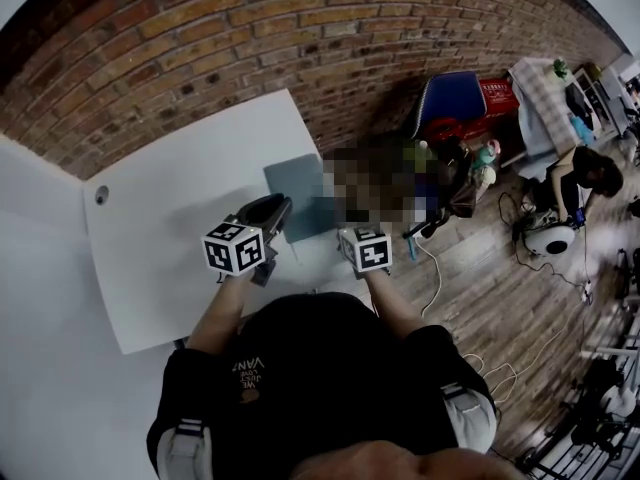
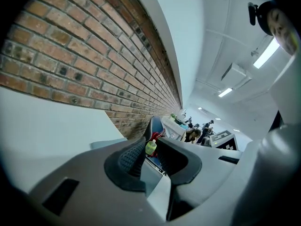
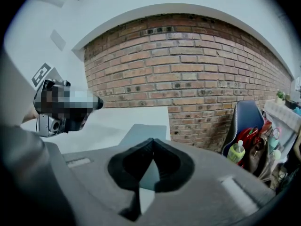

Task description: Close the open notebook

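Against a brick wall (image 1: 200, 38) stood the white table (image 1: 170, 258) you worked at. The notebook (image 1: 300, 193) lay flat on it, close to the wall and to the table's right-hand edge in the head view, with its grey-blue cover up and no page showing. By that look it was already closed, so I judged the task done or nearly so. Your left gripper (image 2: 149, 147) hovered on the near side of the notebook, above the table, with its jaws a little apart and nothing between them; through the gap only the far room showed. That small opening looked to me like a gripper with nothing to hold, not one readied to take a cover. Your right gripper (image 3: 150, 142) also hung on the near side of the notebook, aimed across its cover toward the wall. Its jaws were drawn together until the tips met, with nothing clamped in them. Closed jaws make a blunt tip, handy for pressing a cover flat, though I cannot say that was your purpose. Neither gripper touched the notebook in any view. Off the table beyond the notebook's right side stood a blue chair (image 1: 450, 103) with a green bottle (image 3: 236, 152) near it, well apart from your work. If anything remained, it was to check that the cover sat flush.
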`<state>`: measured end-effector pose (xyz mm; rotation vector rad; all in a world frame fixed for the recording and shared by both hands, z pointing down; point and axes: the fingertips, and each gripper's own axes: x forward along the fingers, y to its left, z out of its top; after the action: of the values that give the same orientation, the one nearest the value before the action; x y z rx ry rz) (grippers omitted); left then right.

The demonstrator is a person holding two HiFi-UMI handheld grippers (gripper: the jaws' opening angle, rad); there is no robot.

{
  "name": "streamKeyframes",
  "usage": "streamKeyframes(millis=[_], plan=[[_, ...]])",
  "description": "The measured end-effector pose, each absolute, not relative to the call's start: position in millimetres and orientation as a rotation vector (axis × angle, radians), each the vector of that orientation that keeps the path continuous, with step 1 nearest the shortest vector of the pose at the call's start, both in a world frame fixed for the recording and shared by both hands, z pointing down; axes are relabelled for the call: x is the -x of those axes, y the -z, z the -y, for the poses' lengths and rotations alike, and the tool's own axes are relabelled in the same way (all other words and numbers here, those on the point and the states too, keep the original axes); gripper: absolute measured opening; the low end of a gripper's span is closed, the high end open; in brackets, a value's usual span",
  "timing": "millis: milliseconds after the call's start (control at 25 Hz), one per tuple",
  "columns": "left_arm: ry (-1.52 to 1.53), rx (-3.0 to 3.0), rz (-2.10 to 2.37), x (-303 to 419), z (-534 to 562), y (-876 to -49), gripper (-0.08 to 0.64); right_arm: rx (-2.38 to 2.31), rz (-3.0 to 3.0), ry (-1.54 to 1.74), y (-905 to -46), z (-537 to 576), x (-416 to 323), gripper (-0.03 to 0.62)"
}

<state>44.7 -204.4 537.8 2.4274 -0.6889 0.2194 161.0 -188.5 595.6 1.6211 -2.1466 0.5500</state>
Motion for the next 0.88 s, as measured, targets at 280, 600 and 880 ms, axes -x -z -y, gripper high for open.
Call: streamKeyframes(millis=[280,600,880], plan=[[-0.174,-2.459,0.755,-14.7,206.7,-523.7,0.049,-1.653,2.19,-0.502,-566.2,187.8,-141.7,-0.002],[-0.163,-2.5,0.821,19.7,194.9,-507.0,0.028,-1.697,2.245,-0.454,-530.4,173.4,-119.2,-0.002],[-0.136,-2.528,0.857,49.4,178.6,-491.1,0.02,-1.752,2.301,-0.362,-489.2,159.5,-101.6,-0.002]])
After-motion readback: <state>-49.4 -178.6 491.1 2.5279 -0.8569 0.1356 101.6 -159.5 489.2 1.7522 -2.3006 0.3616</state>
